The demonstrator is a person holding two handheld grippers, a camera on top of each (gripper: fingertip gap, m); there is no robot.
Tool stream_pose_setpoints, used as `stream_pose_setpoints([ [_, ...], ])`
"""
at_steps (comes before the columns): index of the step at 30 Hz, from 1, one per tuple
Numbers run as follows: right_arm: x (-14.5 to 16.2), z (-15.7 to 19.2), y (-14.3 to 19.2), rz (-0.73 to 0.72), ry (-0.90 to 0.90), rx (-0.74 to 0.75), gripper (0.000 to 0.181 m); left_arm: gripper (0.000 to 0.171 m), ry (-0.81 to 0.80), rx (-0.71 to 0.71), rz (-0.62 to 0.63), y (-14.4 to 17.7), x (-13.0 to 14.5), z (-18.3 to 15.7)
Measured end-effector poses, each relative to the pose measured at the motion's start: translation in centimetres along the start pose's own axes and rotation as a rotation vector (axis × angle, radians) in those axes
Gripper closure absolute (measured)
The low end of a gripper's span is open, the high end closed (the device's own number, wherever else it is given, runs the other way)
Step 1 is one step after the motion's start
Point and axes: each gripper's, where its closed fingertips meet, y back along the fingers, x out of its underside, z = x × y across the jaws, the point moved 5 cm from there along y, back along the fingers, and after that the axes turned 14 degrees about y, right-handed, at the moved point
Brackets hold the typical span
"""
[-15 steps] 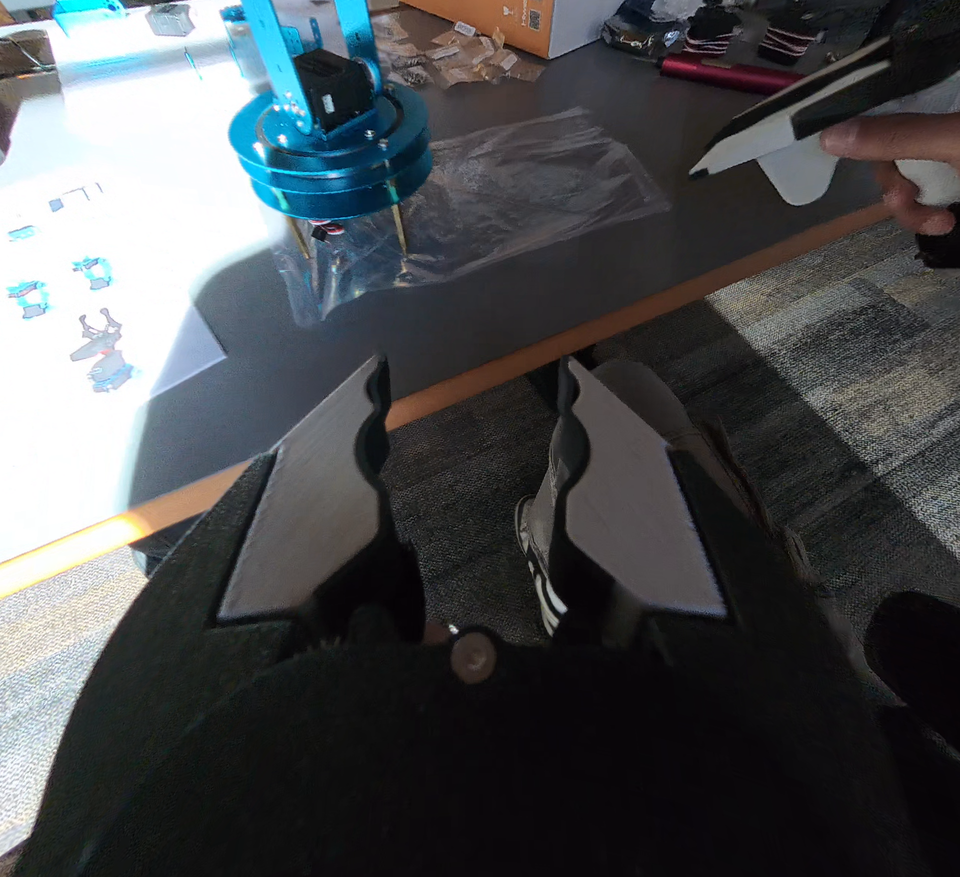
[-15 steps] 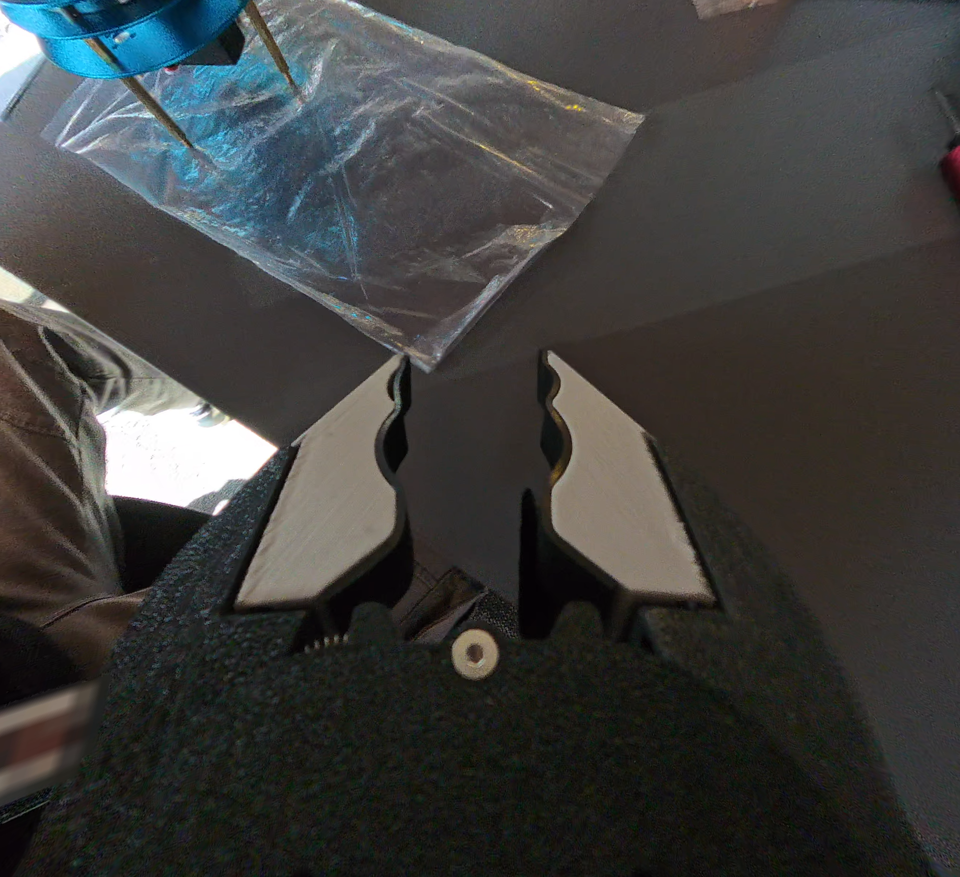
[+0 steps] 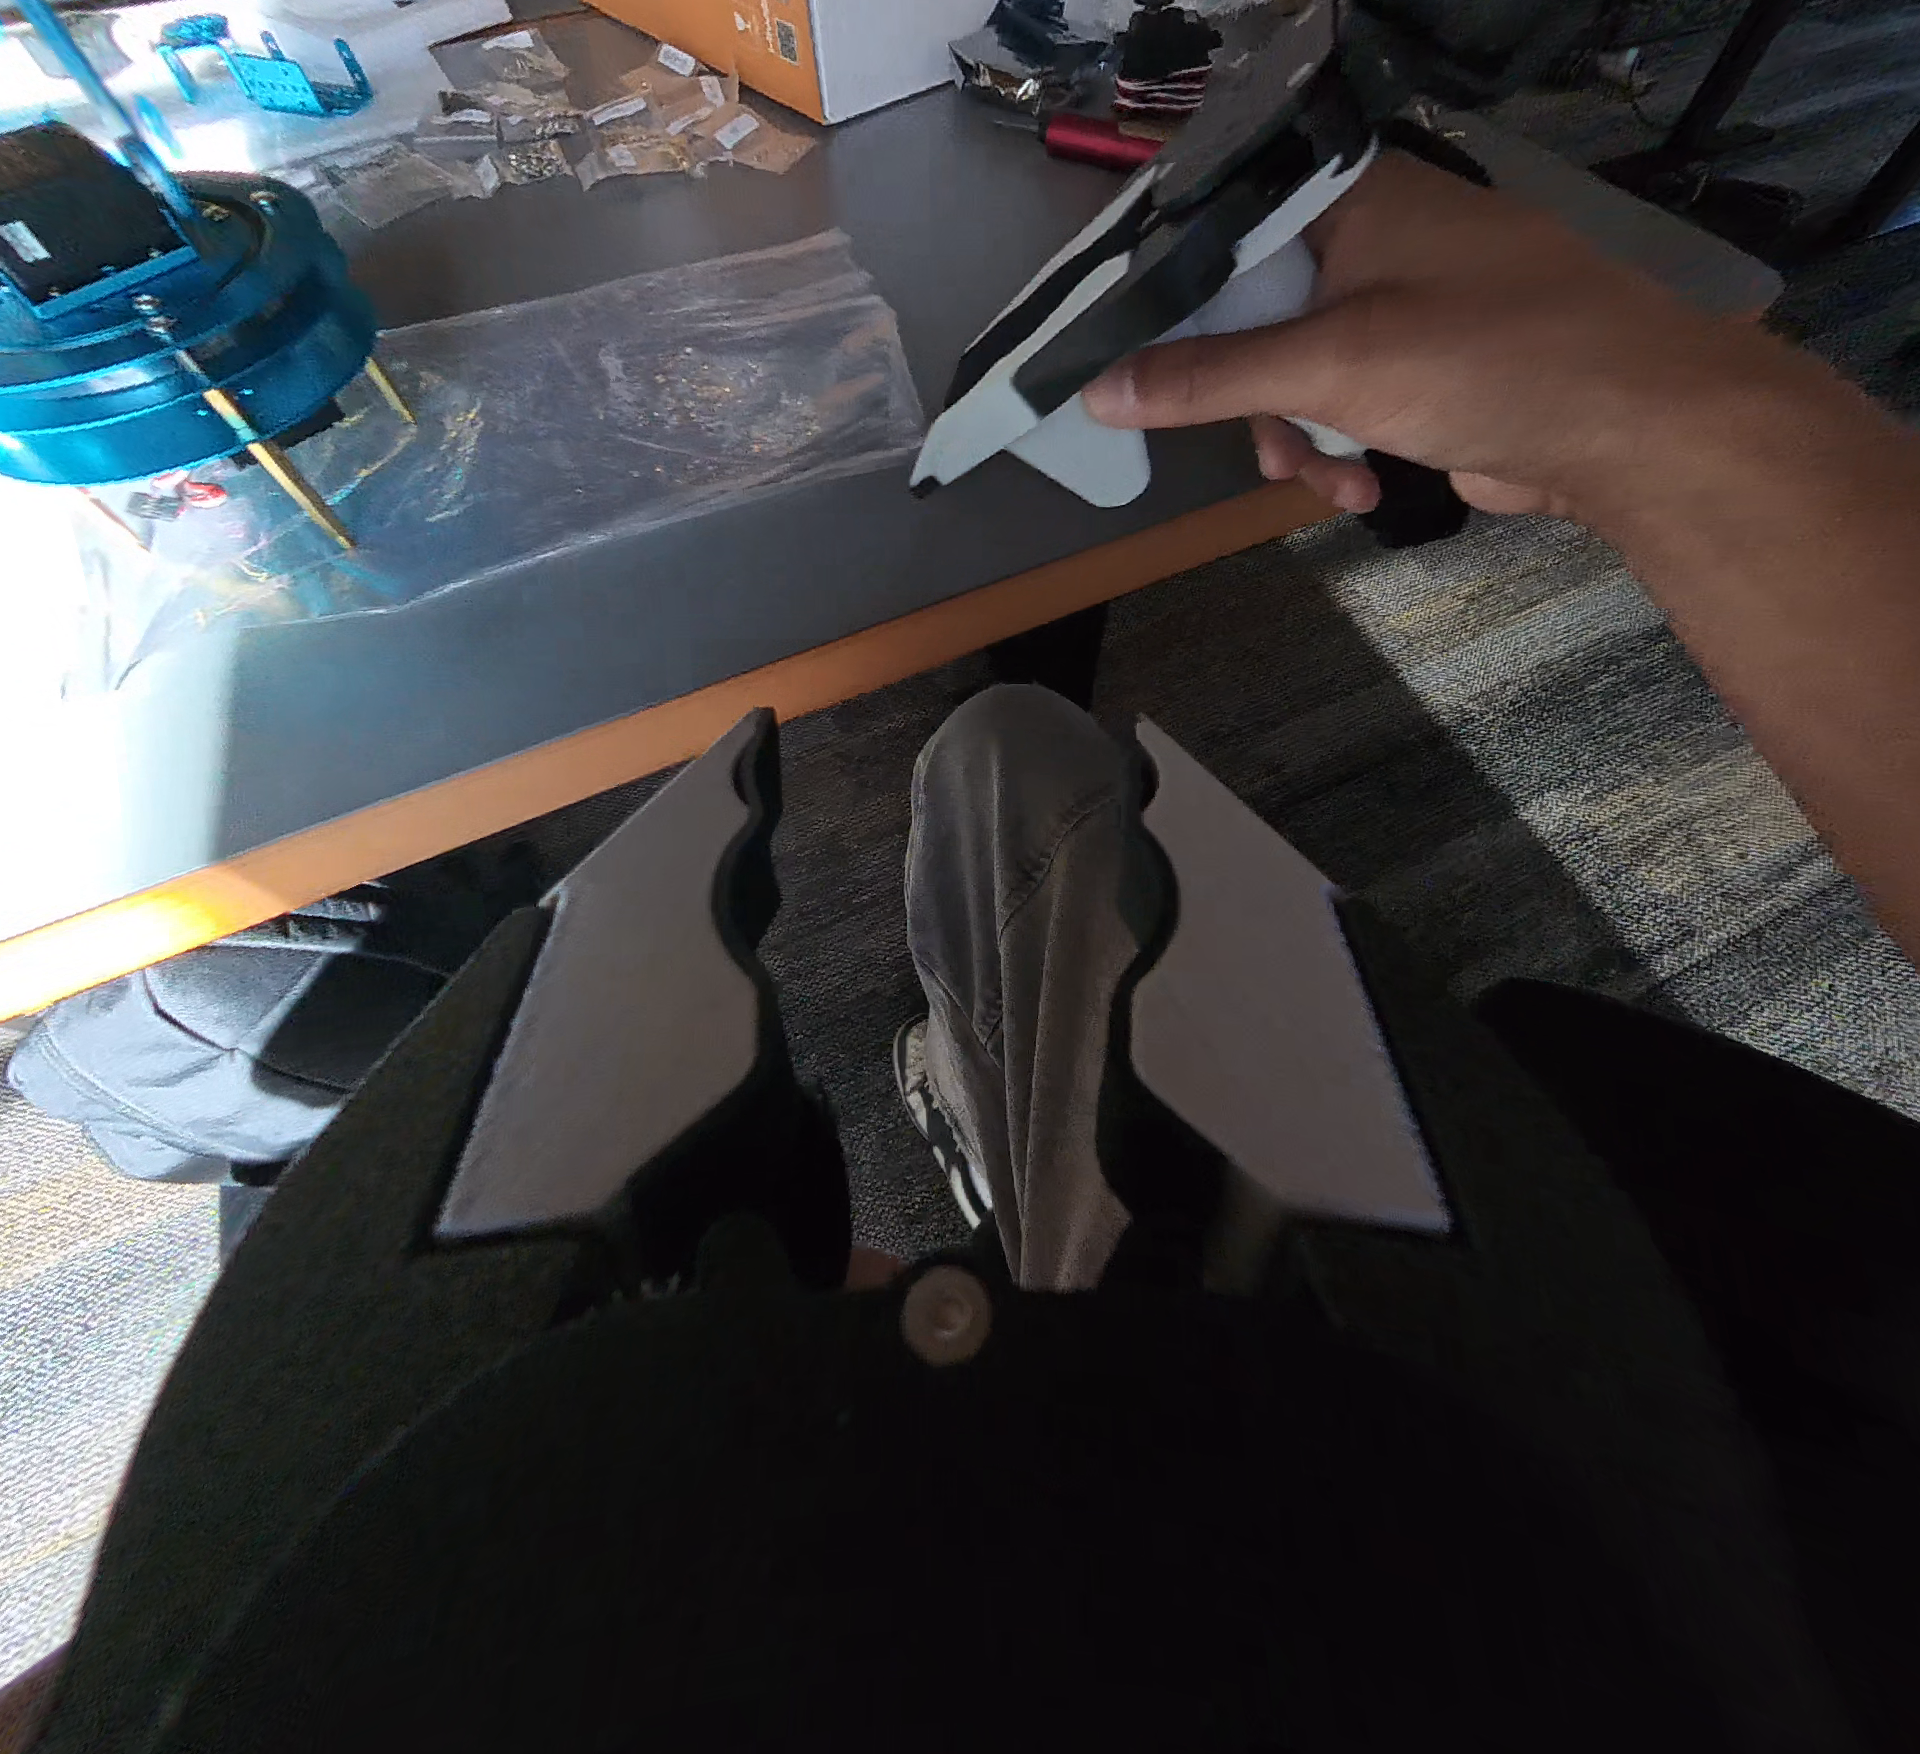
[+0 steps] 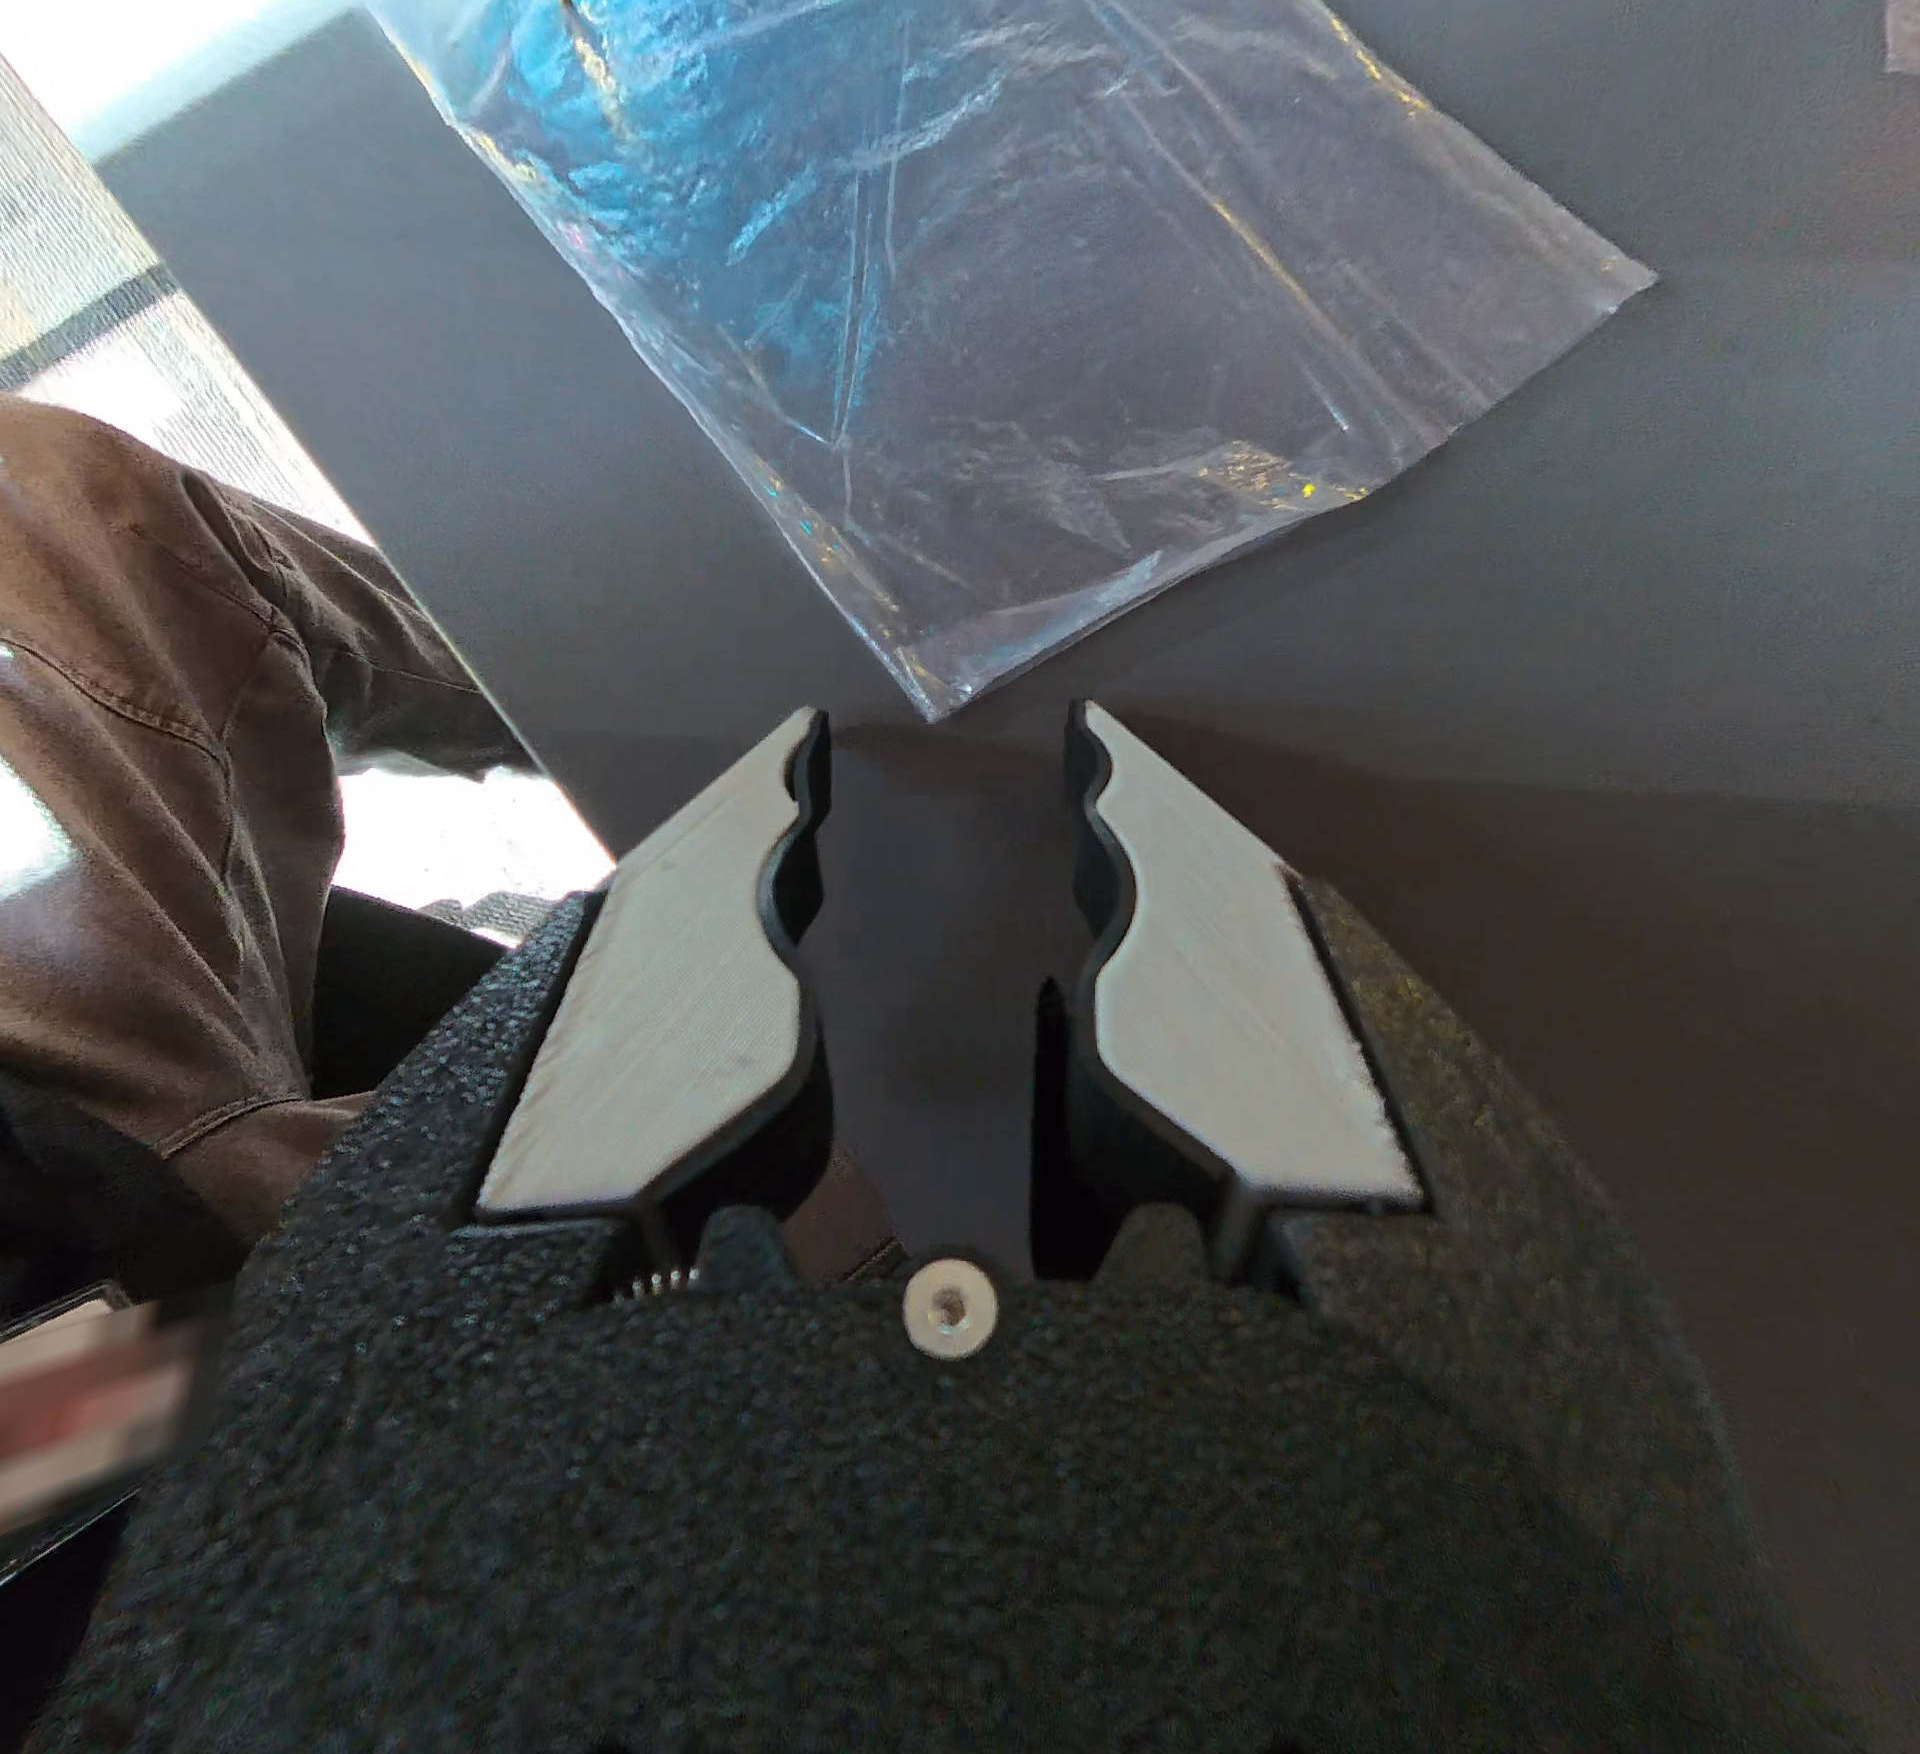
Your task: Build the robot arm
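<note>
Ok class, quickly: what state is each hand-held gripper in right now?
Left hand-held gripper: open, empty, off the table.
Right hand-held gripper: open, empty, at the clear plastic bag's corner.

Right gripper (image 3: 920,483) now much nearer in the left wrist view — lower over the dark table (image 3: 665,624), tips just beside the near corner of the clear plastic bag (image 3: 644,385). Holding hand (image 3: 1455,364) and forearm now in full view. In the right wrist view, bag corner (image 4: 935,707) closer between the fingertips — jaws spread slightly wider. Blue turntable base (image 3: 156,343) shifted left.
</note>
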Motion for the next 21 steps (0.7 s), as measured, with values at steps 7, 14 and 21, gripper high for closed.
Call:
stream_pose_setpoints([
  [7,-0.4,-1.2,-0.2,-0.022,0.056,0.016,0.135,0.107,-0.003,-0.015,0.045,-2.5,0.3,-1.2],
  [14,-0.8,-0.9,-0.6,-0.045,0.087,0.022,0.135,0.107,-0.016,-0.027,0.058,-3.9,-0.3,-0.4],
  [21,-0.8,-1.0,-0.4,-0.033,0.100,0.052,0.133,0.108,-0.050,-0.040,0.056,-4.4,-0.4,0.2],
])
